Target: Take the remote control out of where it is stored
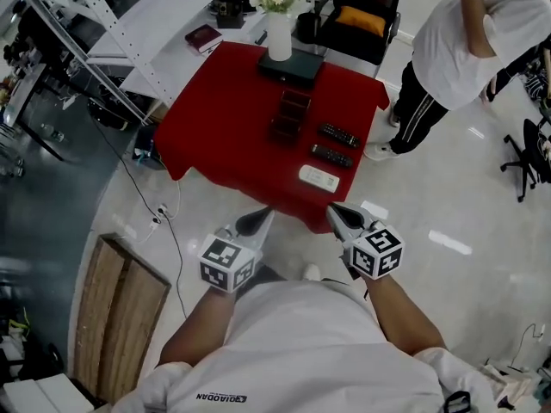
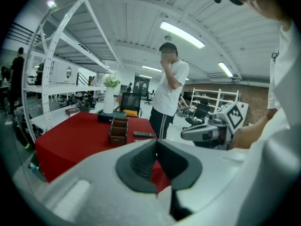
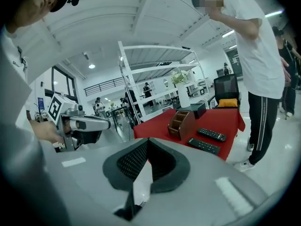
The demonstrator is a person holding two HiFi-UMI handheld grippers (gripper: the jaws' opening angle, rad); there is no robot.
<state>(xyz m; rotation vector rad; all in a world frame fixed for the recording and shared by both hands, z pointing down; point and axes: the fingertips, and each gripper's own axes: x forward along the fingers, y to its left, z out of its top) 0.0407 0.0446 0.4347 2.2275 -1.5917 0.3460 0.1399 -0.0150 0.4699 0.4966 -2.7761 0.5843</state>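
Escaping the right gripper view, a white remote (image 1: pixel 318 177) shows overhead.

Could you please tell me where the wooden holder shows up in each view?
Head view: holder upper centre.
Left gripper view: left of centre, at mid-height.
Right gripper view: right of centre.
Shared landmark: the white vase behind it.

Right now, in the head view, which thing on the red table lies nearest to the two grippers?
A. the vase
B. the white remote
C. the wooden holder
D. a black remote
B: the white remote lies by the near edge of the red table, in front of everything else on it.
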